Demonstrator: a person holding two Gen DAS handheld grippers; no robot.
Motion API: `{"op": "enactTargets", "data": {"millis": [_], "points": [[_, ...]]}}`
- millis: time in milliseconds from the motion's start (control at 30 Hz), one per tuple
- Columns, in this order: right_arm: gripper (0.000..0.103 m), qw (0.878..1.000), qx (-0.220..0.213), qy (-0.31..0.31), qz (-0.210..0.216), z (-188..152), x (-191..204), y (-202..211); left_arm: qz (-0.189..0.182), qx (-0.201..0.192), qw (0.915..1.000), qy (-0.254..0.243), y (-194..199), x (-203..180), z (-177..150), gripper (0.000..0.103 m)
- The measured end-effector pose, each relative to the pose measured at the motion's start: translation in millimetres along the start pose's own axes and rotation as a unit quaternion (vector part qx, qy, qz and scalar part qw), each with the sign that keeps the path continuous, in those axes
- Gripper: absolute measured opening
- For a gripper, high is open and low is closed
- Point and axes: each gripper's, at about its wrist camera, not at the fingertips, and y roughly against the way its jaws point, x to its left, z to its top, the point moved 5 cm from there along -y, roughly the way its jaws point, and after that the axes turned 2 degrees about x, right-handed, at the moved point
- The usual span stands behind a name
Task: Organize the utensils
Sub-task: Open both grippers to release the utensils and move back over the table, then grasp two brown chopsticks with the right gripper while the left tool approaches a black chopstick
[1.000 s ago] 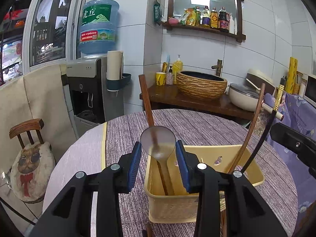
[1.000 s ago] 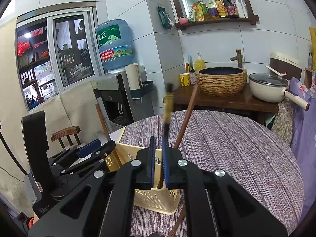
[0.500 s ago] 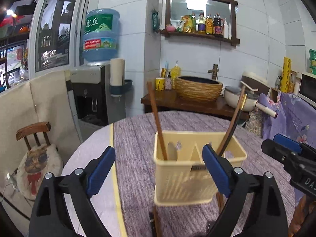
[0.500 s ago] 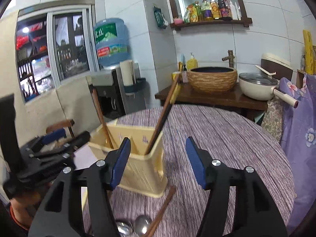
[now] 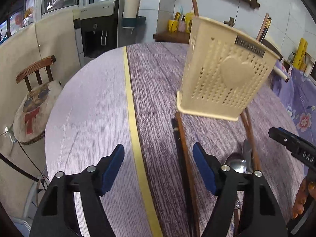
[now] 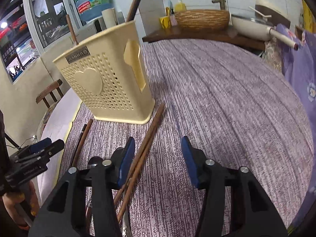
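Observation:
A cream perforated utensil holder (image 5: 223,79) (image 6: 106,81) stands on the purple tablecloth with wooden and dark handles sticking out of its top. Loose wooden chopsticks (image 5: 183,152) (image 6: 146,146) lie in front of it, with a dark chopstick (image 6: 80,140) and metal spoons (image 5: 238,163) beside them. My left gripper (image 5: 158,167) is open and empty, low over the cloth above the chopsticks. My right gripper (image 6: 158,158) is open and empty, over another chopstick pair.
A yellow stripe (image 5: 134,122) crosses the round table (image 6: 227,98). A wooden chair with a cat cushion (image 5: 33,98) stands at the left. A water dispenser (image 5: 98,29), a woven basin (image 6: 201,18) and a white pan (image 6: 254,27) are behind.
Both grippers let go of the utensils they held in the holder, opened wide, and dropped down and back toward the loose utensils on the cloth.

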Motion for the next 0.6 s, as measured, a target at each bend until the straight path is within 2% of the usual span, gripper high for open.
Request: {"op": "enactTargets", "data": {"millis": [100,267,367,600], "points": [[0.042,1.000,0.008,0.001,0.001,-0.5,6.7,-8.9,0.007,0.010,0.9999,-0.009,-5.4,-1.1,-2.2,0.059],[0.033,1.000,0.024,-0.002,-0.003,4.5,16.3,-28.4,-0.003,0.027,0.9995,-0.014,-14.3,-4.0,-0.3,0.048],[0.028,0.999,0.030,-0.015,-0.009,7.5,14.5,-39.7,-0.003,0.030,0.9993,-0.022,-19.1,-7.4,3.6,0.046],[0.024,0.999,0.044,-0.030,-0.010,11.4,7.7,-54.0,-0.001,0.041,0.9988,-0.026,-31.9,-5.5,6.5,0.044]]}}
